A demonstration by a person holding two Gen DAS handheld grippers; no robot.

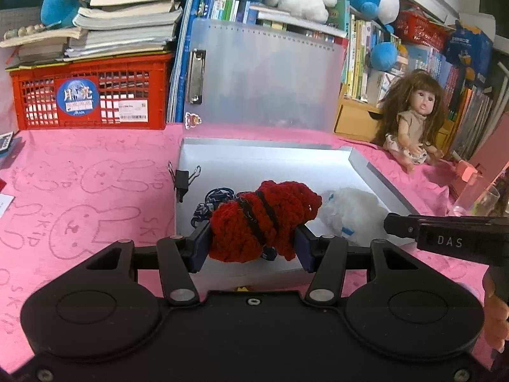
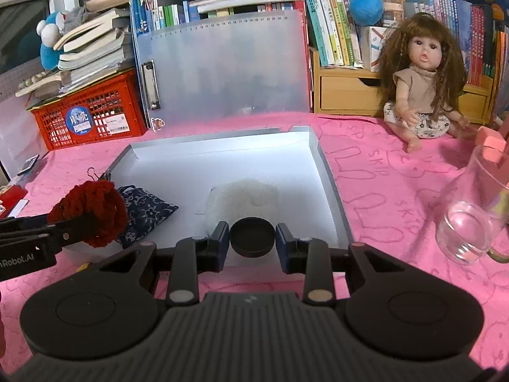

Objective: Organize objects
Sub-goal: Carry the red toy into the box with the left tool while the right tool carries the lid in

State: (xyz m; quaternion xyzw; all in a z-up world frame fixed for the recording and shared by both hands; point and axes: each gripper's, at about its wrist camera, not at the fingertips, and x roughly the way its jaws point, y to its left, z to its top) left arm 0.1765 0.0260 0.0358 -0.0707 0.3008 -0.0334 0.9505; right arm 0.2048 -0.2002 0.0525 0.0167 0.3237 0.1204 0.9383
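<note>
While your left gripper [image 1: 251,243] clamps red crocheted piece [image 1: 265,221] over near-left corner of white tray [image 1: 378,175], your right gripper [image 2: 252,244] pinches black round lid [image 2: 252,237] at tray's near edge. Blue patterned pouch [image 2: 146,211], white bag [image 2: 245,197] lie inside tray. Glass jug [image 2: 467,219] stands right.

bright even indoor light, glare bleaching the white tray [image 2: 178,172] floor, strong fisheye bending at edges, dark vignetted corners, soft shadows
</note>
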